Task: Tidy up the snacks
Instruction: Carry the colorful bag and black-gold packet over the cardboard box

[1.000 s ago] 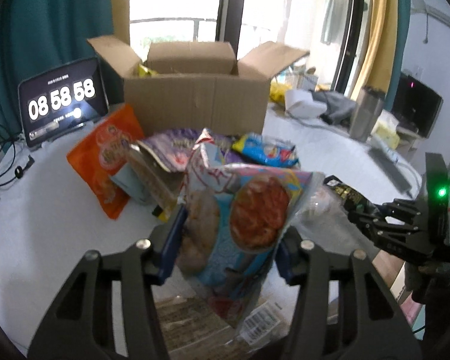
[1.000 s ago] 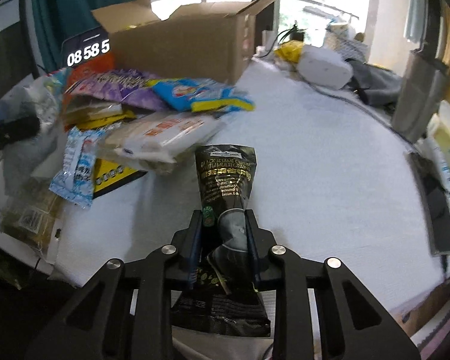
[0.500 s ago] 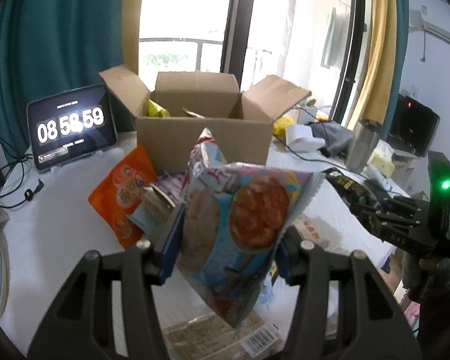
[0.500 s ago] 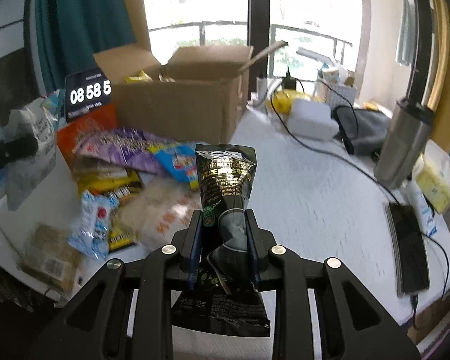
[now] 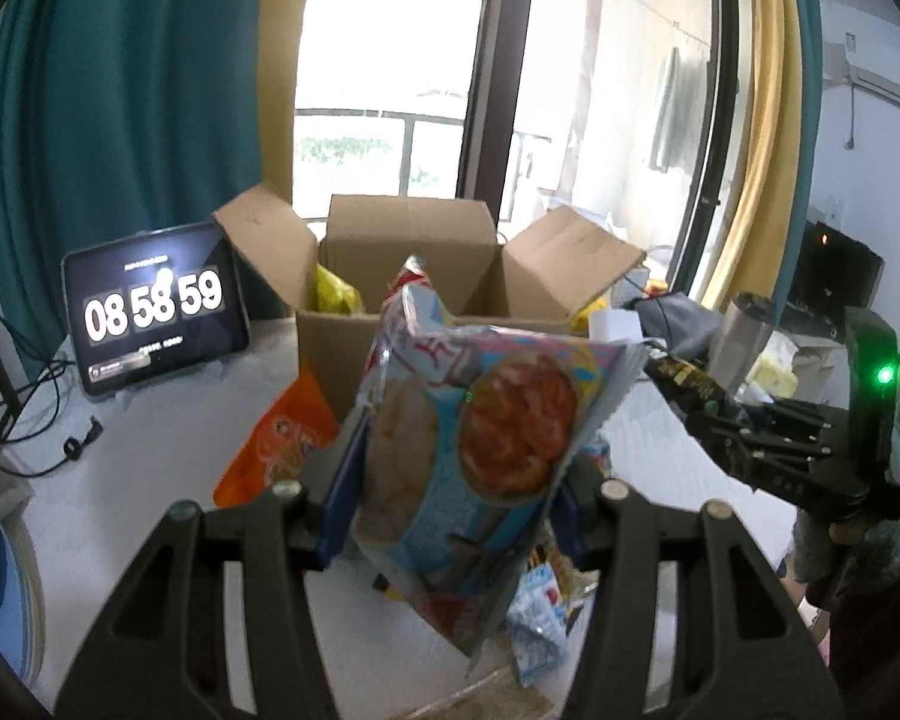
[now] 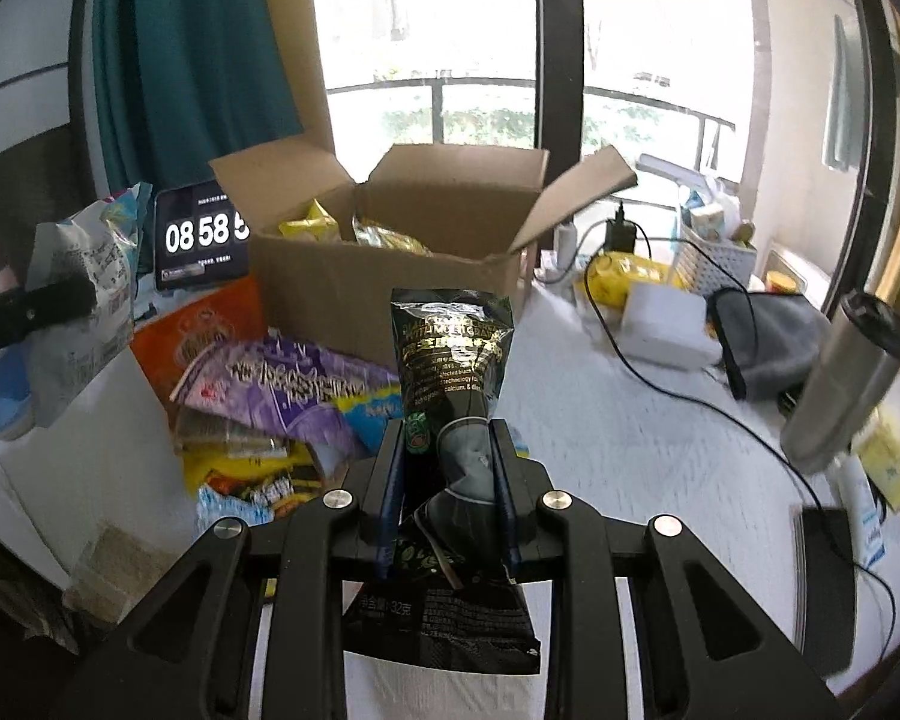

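Both tools have risen since a second ago: the snack pile, close under them then, now lies lower, and the open top of the box point(image 5: 411, 276) has come into view.

The left tool point(image 5: 456, 474) pinches a pale blue bag point(image 5: 480, 426) between its fingers, held clear of the worktop point(image 5: 150, 462). The bag's long axis runs nearly upright, top edge pointing up and slightly away, toward the box. The box lies straight ahead of this tool, its flaps spread outward.

The right tool point(image 6: 447, 480) is pressed onto a black pouch point(image 6: 453, 348) at its narrow middle. The pouch stands upright along the fingers, its printed top pointing up and forward. The box point(image 6: 390, 258) lies ahead and a little to the left of it, with yellow packets already inside.

The left tool looks nearer the opening, so its bag probably goes in first, moving forward and then down.

More snacks, an orange bag point(image 6: 192, 330) and a purple bag point(image 6: 288, 384) among them, lie on the worktop in front of the box.
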`<state>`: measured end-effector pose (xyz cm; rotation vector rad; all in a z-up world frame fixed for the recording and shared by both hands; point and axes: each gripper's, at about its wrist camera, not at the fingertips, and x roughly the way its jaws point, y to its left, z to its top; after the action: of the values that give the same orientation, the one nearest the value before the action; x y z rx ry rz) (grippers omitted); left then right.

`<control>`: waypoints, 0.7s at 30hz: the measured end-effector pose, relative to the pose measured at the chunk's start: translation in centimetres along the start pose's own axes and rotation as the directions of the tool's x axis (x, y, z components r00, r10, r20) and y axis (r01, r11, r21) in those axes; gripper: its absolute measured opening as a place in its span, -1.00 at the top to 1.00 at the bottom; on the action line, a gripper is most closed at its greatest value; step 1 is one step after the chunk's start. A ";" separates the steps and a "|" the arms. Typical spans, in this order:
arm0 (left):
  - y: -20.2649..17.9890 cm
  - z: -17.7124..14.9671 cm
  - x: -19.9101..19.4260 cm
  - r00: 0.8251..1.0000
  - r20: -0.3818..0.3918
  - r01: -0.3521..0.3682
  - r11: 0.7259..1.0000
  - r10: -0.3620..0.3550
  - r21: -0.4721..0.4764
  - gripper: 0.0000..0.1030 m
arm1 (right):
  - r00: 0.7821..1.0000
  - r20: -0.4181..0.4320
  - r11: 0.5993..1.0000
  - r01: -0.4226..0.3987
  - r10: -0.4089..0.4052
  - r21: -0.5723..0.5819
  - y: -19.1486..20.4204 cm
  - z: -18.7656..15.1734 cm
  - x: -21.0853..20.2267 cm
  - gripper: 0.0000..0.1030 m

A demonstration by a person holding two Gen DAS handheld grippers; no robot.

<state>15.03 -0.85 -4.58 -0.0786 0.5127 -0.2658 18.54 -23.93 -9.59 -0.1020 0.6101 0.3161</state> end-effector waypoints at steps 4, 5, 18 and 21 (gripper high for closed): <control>0.5 1.6 0.6 1.000 0.027 0.007 1.000 -0.007 0.011 -0.05 | 1.000 0.017 1.000 -0.004 0.005 -0.008 -0.2 1.7 0.9 0.46; 0.7 2.1 0.8 0.999 0.034 0.011 1.000 -0.011 0.014 -0.05 | 1.000 0.023 1.000 -0.007 0.007 -0.008 -0.2 2.2 1.2 0.46; 1.6 8.2 5.0 0.991 0.126 0.028 0.998 -0.035 0.060 -0.06 | 0.994 0.113 1.000 -0.008 0.006 0.023 -1.6 8.8 4.6 0.46; 1.8 9.2 6.6 0.991 0.127 0.038 0.998 -0.045 0.056 -0.06 | 0.991 0.131 0.999 -0.004 -0.002 0.048 -2.2 10.0 5.5 0.46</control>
<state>25.53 -0.85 0.02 -0.0537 0.3763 -0.3134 29.01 -22.65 -4.59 -0.0339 0.4877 0.3060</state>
